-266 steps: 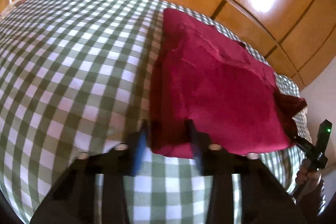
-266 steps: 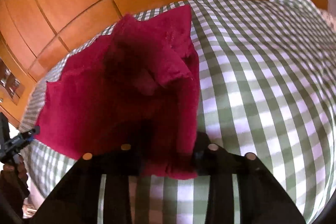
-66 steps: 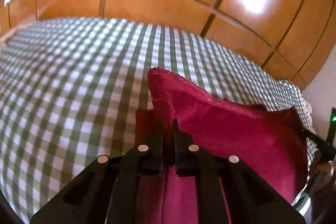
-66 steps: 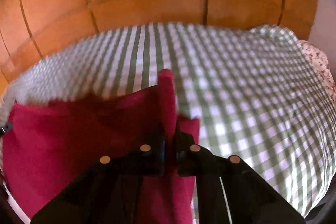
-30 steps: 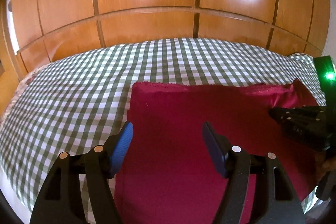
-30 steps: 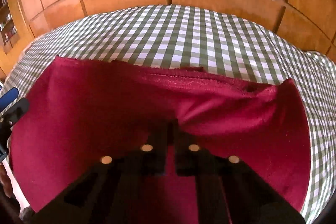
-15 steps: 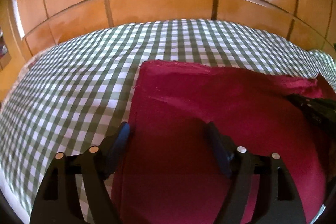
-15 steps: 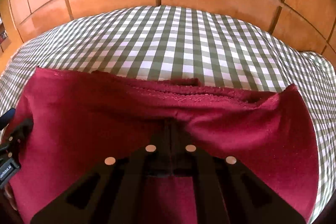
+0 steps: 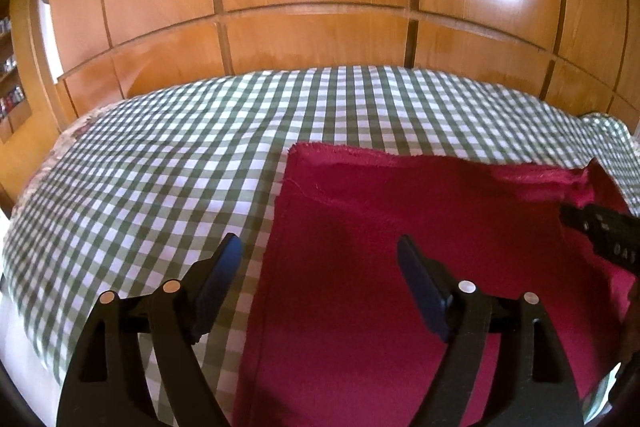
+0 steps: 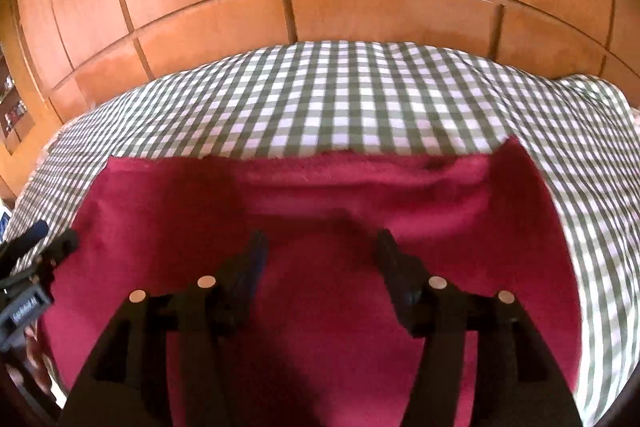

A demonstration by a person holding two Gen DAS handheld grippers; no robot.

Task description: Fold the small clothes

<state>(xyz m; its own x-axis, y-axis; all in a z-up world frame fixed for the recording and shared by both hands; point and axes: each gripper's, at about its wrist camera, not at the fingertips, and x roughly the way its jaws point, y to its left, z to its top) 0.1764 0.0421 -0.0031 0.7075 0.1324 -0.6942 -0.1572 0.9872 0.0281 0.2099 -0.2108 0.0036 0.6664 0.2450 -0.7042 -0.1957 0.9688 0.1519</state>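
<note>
A dark red cloth (image 9: 420, 251) lies folded flat on the green-and-white checked bedcover (image 9: 160, 171). It also fills the lower middle of the right wrist view (image 10: 320, 211). My left gripper (image 9: 320, 251) is open and empty above the cloth's left edge. My right gripper (image 10: 318, 247) is open and empty above the cloth's middle. The right gripper shows at the right edge of the left wrist view (image 9: 600, 239). The left gripper shows at the left edge of the right wrist view (image 10: 36, 247). The cloth's far right corner (image 9: 576, 183) is slightly rumpled.
A wooden panelled wardrobe wall (image 9: 320, 7) stands behind the bed. The checked bedcover (image 10: 340, 99) stretches beyond the cloth toward the wall. Shelves (image 9: 10, 95) show at the far left.
My right gripper has opened and let go of the cloth, which now lies flat. My left gripper stays open and has drawn back a little.
</note>
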